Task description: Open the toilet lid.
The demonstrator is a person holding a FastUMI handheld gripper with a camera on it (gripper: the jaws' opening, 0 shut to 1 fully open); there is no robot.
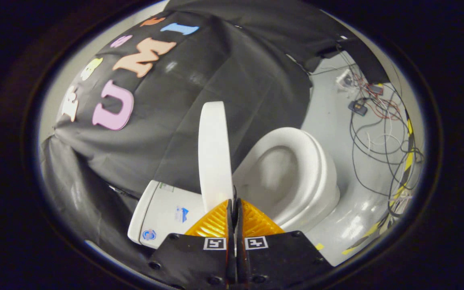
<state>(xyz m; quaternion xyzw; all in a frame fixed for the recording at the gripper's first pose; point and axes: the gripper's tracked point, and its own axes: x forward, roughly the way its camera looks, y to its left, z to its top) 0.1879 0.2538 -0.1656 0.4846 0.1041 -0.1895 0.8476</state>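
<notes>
**Lid raised, fingers closed beside its near edge**

The gripper (234,209) has its two orange fingers (216,221) pressed together, with only a thin dark seam between them and nothing held. Their tips sit at the near, lower edge of the lid (214,153); whether they touch it cannot be told.

The lid stands on edge just beyond the tips, seen edge-on as a tall white slab rising away from the fingers. To its right lies the seat (316,169), a white oval ring around the open bowl (274,169). To the left of the lid and near the fingers sits the white tank (163,213), with small stickers on its face.

Black cloth (175,133) hangs behind the toilet. Far right, on the grey floor (357,201), loose cables (377,133) sprawl beside yellow-and-black tape (409,157).
</notes>
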